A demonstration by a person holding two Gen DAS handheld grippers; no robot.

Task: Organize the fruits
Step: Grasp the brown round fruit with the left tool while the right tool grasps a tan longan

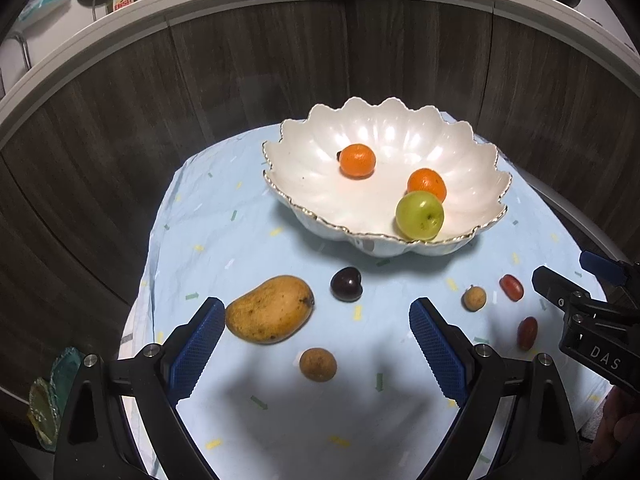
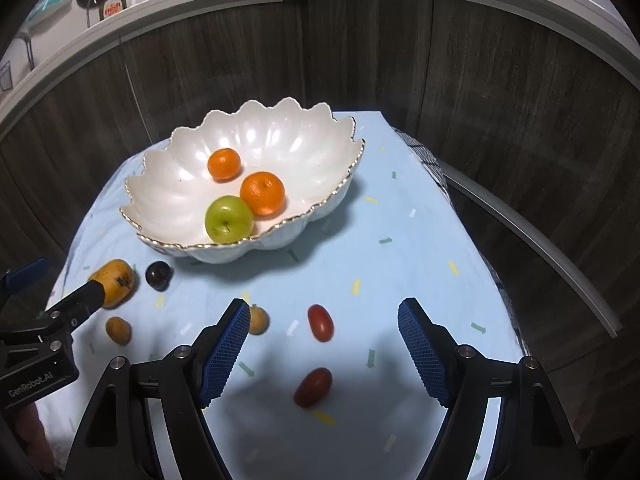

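- Left hand-held gripper (image 1: 316, 320): jaws wide apart, nothing between the pads. It hangs over the near-left part of the bench (image 1: 248, 208), with the mango (image 1: 270, 309) just beside its left pad and a small brown fruit (image 1: 318, 364) lying between the fingers.
- Right hand-held gripper (image 2: 322, 328): jaws apart, holding nothing. Two red oblong fruits lie between its fingers on the cloth, the farther one (image 2: 320, 323) and the nearer one (image 2: 313, 387), well short of the pads.
- Bowl (image 2: 160, 204): stands toward the far edge of the bench, already holding two oranges (image 2: 262, 193) and a green apple (image 2: 229, 219).
- Left on the cloth: the mango, a dark plum (image 1: 346, 283), two small brown fruits and the two red ones.
- Judgement: both grippers appear to be on approach to a pick, none yet made.
- Advice: centre each fruit between the pads before closing. Take the mango across its narrow width. Close gently on the small red fruits, which look soft and likely to roll.
- Risk: the two grippers work close together; keep the fingers from meeting mid-bench.
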